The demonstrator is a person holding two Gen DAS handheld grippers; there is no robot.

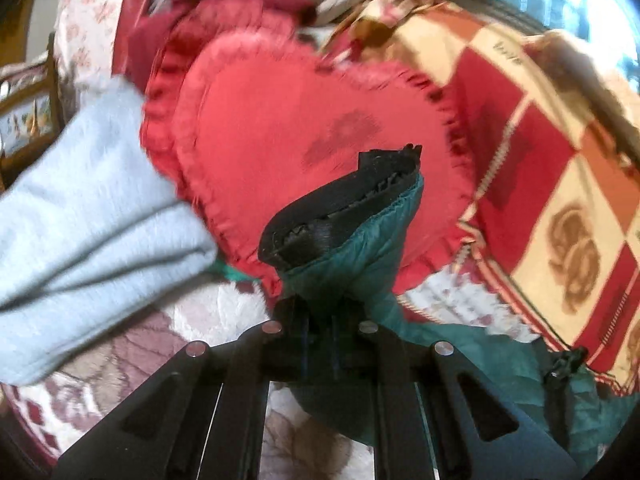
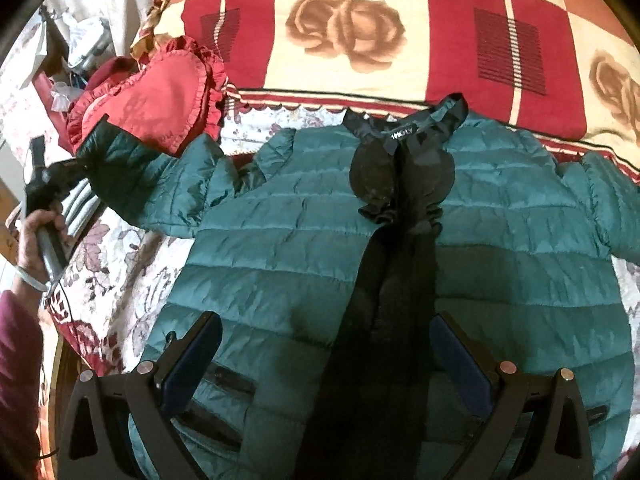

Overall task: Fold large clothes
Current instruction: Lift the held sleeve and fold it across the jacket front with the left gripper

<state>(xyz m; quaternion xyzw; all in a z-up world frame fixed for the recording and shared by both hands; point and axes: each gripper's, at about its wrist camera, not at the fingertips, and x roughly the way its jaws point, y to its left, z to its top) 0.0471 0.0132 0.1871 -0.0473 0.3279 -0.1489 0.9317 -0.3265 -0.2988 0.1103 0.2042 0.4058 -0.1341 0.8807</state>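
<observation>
Left gripper (image 1: 320, 300) is clamping the teal jacket's (image 2: 304, 248) sleeve cuff (image 1: 344, 216) against the red heart pillow (image 1: 304, 120) at ten o'clock. Jacket is lying flat mid-bedspread (image 2: 116, 256); right gripper (image 2: 326, 356) is hovering over its hem, jaws apart.

The left tool (image 1: 320, 304) has its fingers pinched together on the cuff of the jacket sleeve (image 1: 340, 248). From the right side, the left hand (image 2: 38, 236) is seen wrapped around that tool's handle, a bangle at the wrist and a maroon sleeve on the forearm. The right tool (image 2: 326, 354) hangs with its fingers spread wide, gripping nothing.
</observation>
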